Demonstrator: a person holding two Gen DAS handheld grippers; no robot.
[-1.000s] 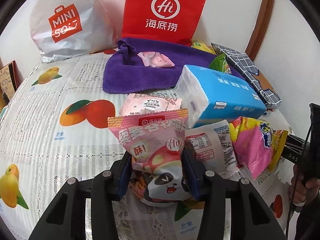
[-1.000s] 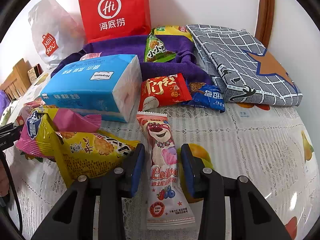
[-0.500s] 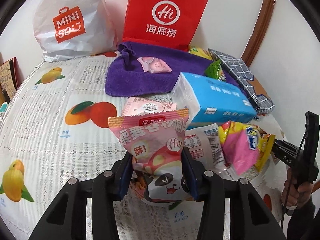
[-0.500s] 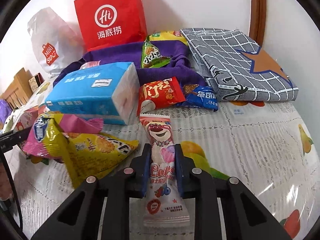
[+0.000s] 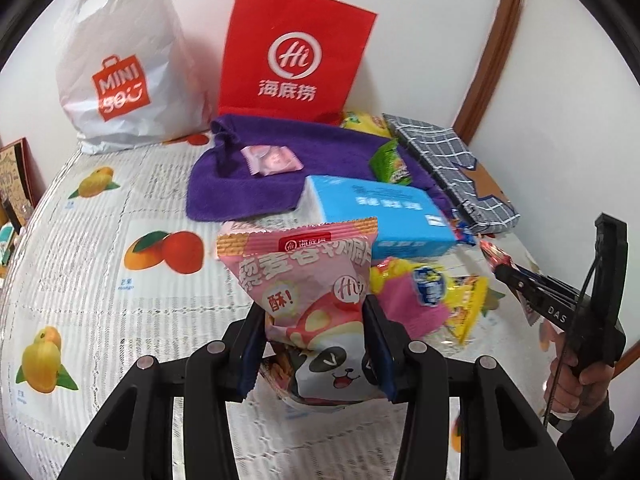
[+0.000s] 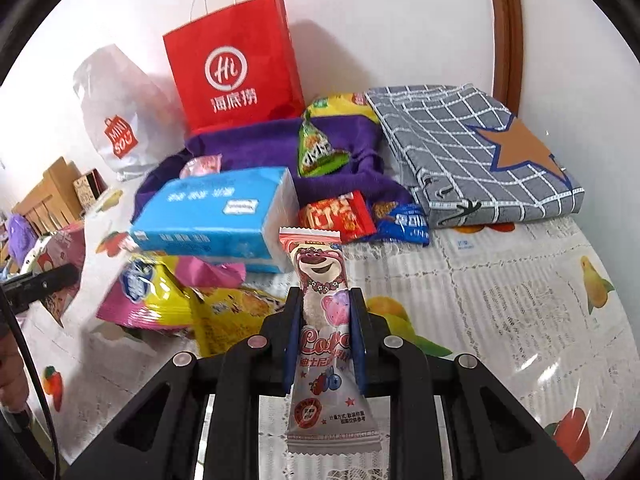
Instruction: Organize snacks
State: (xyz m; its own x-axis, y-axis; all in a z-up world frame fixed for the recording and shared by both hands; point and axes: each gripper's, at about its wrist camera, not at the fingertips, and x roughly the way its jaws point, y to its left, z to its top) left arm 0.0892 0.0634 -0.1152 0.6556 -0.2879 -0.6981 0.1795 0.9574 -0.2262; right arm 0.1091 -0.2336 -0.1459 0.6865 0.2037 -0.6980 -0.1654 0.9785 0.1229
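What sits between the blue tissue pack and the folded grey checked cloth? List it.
In the right wrist view, a red snack packet and a blue snack packet lie between the tissue pack and the grey checked cloth.

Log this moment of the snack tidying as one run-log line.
left gripper: shut on pink panda snack bag | right gripper: shut on pink bear candy packet | both packets off fruit-print tablecloth

Both grippers [image 5: 316, 340] [image 6: 324, 340] are black with blue pads and silver screws; one trails a black cable [image 5: 560, 364].
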